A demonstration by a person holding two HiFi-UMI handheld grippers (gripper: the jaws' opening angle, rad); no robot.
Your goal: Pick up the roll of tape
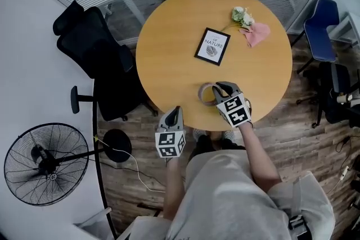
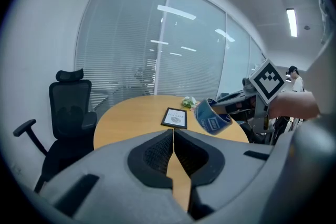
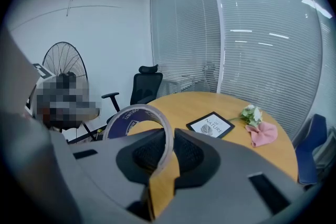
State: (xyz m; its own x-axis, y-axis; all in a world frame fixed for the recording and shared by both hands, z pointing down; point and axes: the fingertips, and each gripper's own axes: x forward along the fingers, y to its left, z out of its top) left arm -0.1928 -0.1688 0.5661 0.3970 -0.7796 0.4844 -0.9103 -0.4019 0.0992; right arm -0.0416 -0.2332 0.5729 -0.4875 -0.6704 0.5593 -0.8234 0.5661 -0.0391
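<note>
The roll of tape [image 3: 137,119], brown with a blue printed core, hangs above the round wooden table [image 1: 169,59] near its front edge. My right gripper [image 3: 169,152] is shut on the roll's wall, which stands upright between the jaws. In the head view the roll of tape [image 1: 206,93] shows just left of the right gripper [image 1: 222,89]. From the left gripper view the tape [image 2: 211,117] is lifted off the table [image 2: 131,118], with the right gripper's marker cube [image 2: 269,80] beside it. My left gripper [image 2: 173,147] is shut and holds nothing; the left gripper [image 1: 174,113] sits off the table's front edge.
A framed print [image 1: 212,46], a white flower [image 1: 242,15] and a pink cloth [image 1: 256,34] lie on the table's far side. A black office chair [image 1: 93,50] stands at the left, a floor fan [image 1: 42,163] lower left, a blue chair [image 1: 323,28] at the right.
</note>
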